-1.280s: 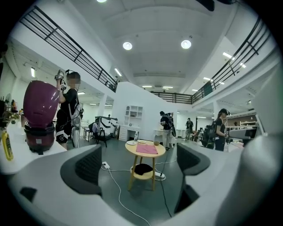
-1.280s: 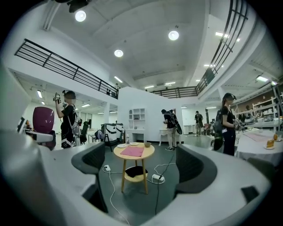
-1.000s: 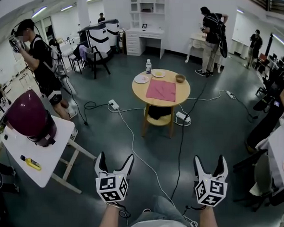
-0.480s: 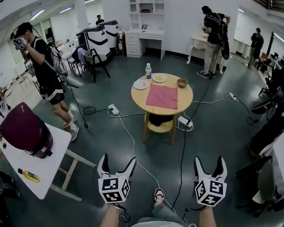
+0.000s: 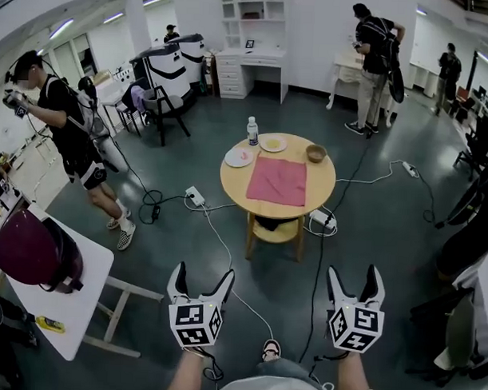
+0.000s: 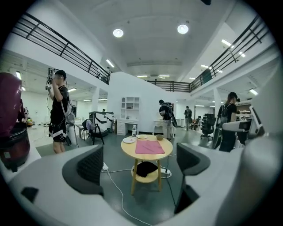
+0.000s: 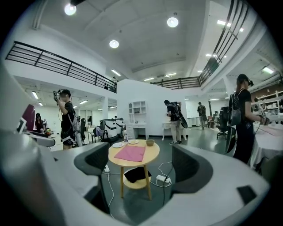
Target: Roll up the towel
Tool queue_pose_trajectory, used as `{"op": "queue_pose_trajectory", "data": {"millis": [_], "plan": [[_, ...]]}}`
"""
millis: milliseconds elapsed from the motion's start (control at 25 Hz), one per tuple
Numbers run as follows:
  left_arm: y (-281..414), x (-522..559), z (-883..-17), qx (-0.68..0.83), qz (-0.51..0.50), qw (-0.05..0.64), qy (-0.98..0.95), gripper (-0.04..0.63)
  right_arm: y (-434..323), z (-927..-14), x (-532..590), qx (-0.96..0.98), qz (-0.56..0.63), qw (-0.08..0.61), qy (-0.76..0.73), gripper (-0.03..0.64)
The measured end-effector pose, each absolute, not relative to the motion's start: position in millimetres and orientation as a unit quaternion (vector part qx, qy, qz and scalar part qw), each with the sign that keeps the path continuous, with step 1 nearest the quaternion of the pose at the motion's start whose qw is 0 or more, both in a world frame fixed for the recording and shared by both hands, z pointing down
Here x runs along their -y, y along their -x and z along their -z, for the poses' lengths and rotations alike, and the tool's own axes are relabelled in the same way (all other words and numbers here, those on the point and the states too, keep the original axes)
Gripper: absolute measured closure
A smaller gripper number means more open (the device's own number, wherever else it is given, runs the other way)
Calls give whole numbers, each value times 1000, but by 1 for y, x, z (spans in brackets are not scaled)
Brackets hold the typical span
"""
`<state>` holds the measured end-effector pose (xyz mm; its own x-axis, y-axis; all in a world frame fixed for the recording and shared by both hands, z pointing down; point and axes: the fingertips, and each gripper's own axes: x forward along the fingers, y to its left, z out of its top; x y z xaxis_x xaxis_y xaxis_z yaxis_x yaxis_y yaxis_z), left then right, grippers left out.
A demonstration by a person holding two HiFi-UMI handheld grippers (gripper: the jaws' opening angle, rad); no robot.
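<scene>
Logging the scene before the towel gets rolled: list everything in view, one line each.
table: one, light wood, mid-floor
towel: one, pink, flat on table
plates: two, pale, table's far side
bottle: one, clear, by the plates
bowl: one, brown, table's far right
power strips: three, white, floor around table
side table: one, white, near left
appliance: one, maroon, on side table
other people: several, dark clothes, around room
left gripper: one, white, open, empty
right gripper: one, white, open, empty, jaws just closing slightly

Round table (image 5: 235, 179) w/ towel (image 5: 277, 181), plates (image 5: 272, 142), bowl (image 5: 316, 153), bottle (image 5: 252, 131).
</scene>
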<state>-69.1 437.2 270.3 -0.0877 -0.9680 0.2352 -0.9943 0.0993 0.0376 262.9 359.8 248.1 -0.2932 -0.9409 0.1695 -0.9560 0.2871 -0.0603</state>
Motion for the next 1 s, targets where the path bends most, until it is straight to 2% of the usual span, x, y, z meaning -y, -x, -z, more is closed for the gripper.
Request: {"op": "queue_pose_trajectory", "data": {"millis": [1000], "plan": [[84, -238, -287, 728, -79, 105, -673, 74, -257, -273, -169, 793, -96, 64, -598, 166]]}}
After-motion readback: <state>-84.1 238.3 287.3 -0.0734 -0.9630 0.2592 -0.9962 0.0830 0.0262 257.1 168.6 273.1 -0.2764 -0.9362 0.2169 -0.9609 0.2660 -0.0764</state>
